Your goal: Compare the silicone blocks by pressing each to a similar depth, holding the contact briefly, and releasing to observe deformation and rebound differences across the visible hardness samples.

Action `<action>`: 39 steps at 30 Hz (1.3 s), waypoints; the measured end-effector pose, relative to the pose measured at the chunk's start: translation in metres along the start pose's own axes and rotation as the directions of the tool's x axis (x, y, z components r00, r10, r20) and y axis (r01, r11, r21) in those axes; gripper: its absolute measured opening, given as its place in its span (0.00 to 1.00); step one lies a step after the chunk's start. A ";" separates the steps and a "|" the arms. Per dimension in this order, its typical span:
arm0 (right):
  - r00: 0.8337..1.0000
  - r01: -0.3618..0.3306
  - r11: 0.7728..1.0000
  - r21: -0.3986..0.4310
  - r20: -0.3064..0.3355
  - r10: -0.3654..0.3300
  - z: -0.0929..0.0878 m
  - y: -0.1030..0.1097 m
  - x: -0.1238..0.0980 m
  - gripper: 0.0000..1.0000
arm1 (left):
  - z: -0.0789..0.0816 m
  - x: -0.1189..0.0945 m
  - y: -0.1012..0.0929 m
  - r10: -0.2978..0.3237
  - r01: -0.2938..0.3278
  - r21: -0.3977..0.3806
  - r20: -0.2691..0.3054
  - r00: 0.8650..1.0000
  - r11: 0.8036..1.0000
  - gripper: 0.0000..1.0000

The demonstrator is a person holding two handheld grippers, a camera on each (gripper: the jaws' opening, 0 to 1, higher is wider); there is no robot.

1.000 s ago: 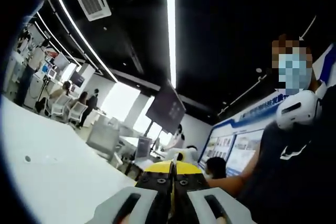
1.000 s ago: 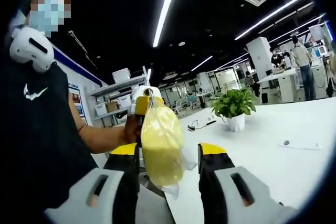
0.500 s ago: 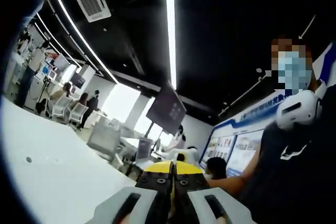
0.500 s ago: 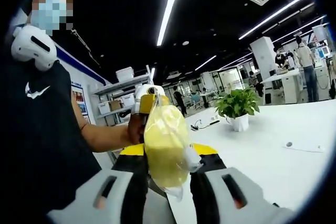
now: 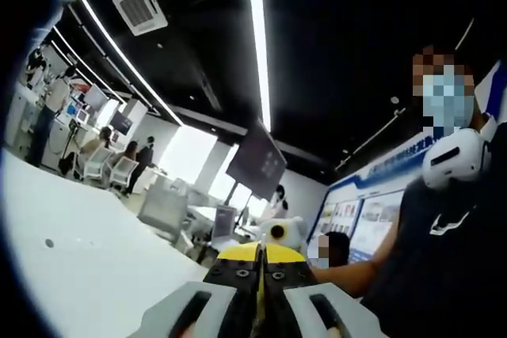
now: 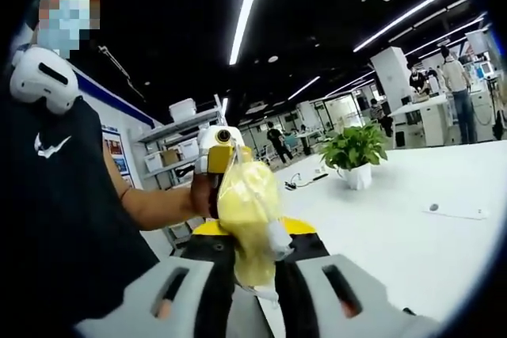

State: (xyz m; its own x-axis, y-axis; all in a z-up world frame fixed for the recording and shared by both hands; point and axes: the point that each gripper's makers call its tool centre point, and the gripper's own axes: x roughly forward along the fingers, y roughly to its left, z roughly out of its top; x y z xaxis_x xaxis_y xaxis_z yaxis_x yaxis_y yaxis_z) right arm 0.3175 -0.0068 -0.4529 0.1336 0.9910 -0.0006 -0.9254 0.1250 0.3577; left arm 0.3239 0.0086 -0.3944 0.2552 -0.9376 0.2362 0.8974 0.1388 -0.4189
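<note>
The right gripper view shows a soft yellow block in a clear bag point(image 6: 247, 219); it also shows the left gripper point(image 6: 219, 148) from the front, with a person's hand point(image 6: 200, 194) around it, pinching the top of the bag so the block hangs down; the left gripper view shows none of the yellow block, just its own two jaws pressed tight together at the bottom, and the right gripper point(image 5: 279, 232) small and far off past their tips.

In the right gripper view a big white table point(image 6: 412, 227) runs off to the right; a green plant in a white pot point(image 6: 353, 156) stands on it; shelves with boxes point(image 6: 178, 144) are behind. In the left gripper view the white table point(image 5: 71, 259) fills the lower left; long ceiling lights point(image 5: 257, 37) run overhead; people sit at desks point(image 5: 111, 160) far back; a dark screen point(image 5: 257, 162) hangs in the middle.

The right gripper point(image 6: 252, 263) squeezes the yellow block from both sides; its black pads touch the block, which bulges up above them.
</note>
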 end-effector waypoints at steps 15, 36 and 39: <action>1.000 0.011 1.000 0.024 -0.026 -0.010 -0.002 -0.002 -0.003 0.03 | -0.004 0.002 0.000 0.003 -0.003 0.018 -0.007 1.000 1.000 0.00; 0.998 0.030 0.998 0.064 -0.050 -0.027 -0.010 -0.001 -0.001 0.01 | -0.009 0.000 0.014 0.076 -0.073 0.074 -0.044 0.996 0.995 0.00; 0.998 0.031 0.998 0.063 -0.055 -0.028 -0.010 0.000 0.000 0.01 | -0.008 -0.003 0.014 0.068 -0.065 0.065 -0.040 0.997 0.996 0.00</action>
State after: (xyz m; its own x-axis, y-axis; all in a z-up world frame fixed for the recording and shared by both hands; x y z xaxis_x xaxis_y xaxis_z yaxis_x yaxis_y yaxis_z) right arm 0.3137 -0.0065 -0.4624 0.1393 0.9883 -0.0621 -0.8965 0.1525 0.4159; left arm 0.3329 0.0106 -0.4080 0.3010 -0.9379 0.1723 0.9002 0.2199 -0.3759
